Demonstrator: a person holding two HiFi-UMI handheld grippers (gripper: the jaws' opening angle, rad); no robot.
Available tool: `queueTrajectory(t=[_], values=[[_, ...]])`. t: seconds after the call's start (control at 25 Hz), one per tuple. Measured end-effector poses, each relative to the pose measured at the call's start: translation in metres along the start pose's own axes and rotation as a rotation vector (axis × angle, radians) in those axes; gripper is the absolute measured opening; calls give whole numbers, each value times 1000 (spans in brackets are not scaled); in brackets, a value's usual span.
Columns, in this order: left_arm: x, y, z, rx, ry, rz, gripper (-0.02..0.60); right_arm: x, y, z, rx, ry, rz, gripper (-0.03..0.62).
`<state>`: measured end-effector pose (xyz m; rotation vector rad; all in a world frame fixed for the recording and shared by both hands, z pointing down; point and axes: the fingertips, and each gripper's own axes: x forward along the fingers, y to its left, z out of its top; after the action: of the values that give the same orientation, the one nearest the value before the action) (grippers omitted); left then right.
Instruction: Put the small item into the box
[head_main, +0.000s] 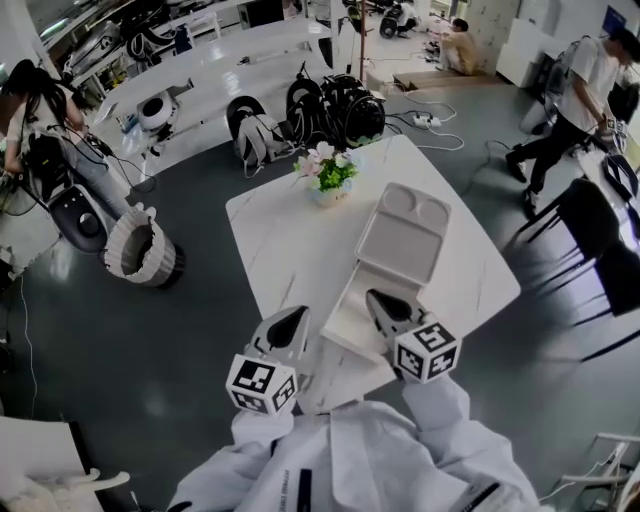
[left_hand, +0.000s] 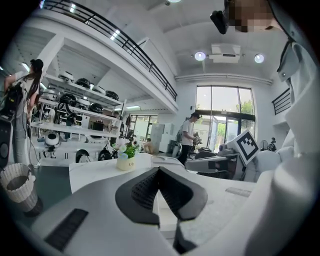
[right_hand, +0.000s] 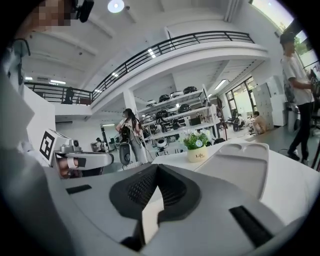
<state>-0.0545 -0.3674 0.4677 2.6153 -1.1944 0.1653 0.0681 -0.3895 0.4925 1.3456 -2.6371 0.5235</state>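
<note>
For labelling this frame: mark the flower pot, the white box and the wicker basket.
flower pot (head_main: 332, 196): head view, pot's front face.
white box (head_main: 403, 240): head view, flat middle of far half.
wicker basket (head_main: 122, 262): head view, woven outer wall.

Not much to read here tbh. The little flower pot (right_hand: 200, 155) at the far end of the bench (head_main: 280, 250) has a small word printed on its front, but it's too tiny to make out for sure. The left marker cube (head_main: 262, 384) and right marker cube (head_main: 428, 350) only carry black-and-white square patterns, not letters.
</note>
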Motion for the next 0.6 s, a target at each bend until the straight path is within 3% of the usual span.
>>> queueTrajectory(t=[0.24, 0.6], values=[[-16, 2, 26, 34, -71, 23, -8, -18, -5, 32, -2, -128, -38, -6], [-26, 7, 43, 63, -146, 72, -8, -35, -18, 45, -29, -188, -87, -8]])
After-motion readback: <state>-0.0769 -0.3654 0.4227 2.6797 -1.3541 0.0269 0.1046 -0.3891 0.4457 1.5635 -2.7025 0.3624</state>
